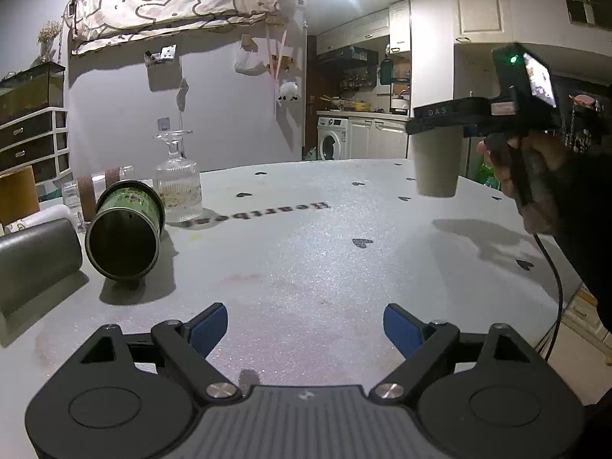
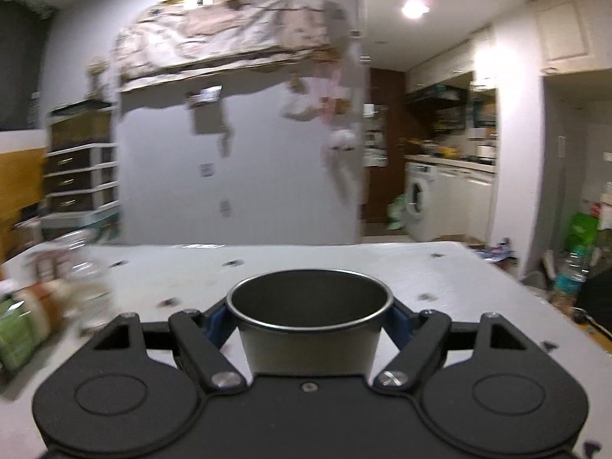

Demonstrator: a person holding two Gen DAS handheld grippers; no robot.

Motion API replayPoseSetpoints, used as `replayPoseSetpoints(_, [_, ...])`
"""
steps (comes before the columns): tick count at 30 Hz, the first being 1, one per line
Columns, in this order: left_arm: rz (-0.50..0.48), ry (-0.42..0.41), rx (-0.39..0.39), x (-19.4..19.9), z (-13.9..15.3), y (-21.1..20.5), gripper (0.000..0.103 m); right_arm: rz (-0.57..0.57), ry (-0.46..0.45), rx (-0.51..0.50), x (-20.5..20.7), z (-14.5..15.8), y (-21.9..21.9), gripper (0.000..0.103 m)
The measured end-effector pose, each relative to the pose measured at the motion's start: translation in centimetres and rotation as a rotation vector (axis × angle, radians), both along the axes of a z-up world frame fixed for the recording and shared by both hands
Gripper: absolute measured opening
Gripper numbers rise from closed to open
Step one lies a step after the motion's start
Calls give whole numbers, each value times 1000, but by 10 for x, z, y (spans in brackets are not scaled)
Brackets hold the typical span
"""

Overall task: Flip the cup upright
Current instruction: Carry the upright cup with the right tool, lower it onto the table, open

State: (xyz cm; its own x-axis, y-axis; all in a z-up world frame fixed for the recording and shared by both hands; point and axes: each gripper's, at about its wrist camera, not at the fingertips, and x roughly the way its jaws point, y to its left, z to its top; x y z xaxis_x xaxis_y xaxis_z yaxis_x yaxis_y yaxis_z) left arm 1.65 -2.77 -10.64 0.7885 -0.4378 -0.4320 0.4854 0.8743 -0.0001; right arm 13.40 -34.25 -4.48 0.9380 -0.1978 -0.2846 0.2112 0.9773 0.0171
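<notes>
Currently the right claw (image 2: 310,319) grips the cup (image 2: 310,329) upright, mouth up, axis vertical, clear above the worktop (image 1: 306,260). Left claw (image 1: 306,329) open, empty; a green can (image 1: 126,229) lies sideways beside a glass decanter (image 1: 178,183), well apart.

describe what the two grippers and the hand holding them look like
Both grippers, the left gripper and right gripper, are matte black with blue finger pads, silver pivot screws and round side discs. The right one carries a green-lit camera block and a trailing black cable. A dark-sleeved hand grips it.
</notes>
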Motion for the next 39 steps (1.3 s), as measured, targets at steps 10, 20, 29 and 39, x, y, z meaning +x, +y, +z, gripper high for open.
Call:
replayPoseSetpoints(10, [9,19,-4,8,-4,-4,89,-245,8,100,41,-21,-91,79])
replayPoseSetpoints(20, [24,23,-7,10,-3,-6,89,-298,30,89,36,-43,-99,90])
replayPoseSetpoints(29, [31,6,-4,12,3,-6,90,-272,40,86,14,-34,-88,99])
replayPoseSetpoints(39, [66,-58,1,27,36,-11,93,-278,30,84,-41,-18,-63,100])
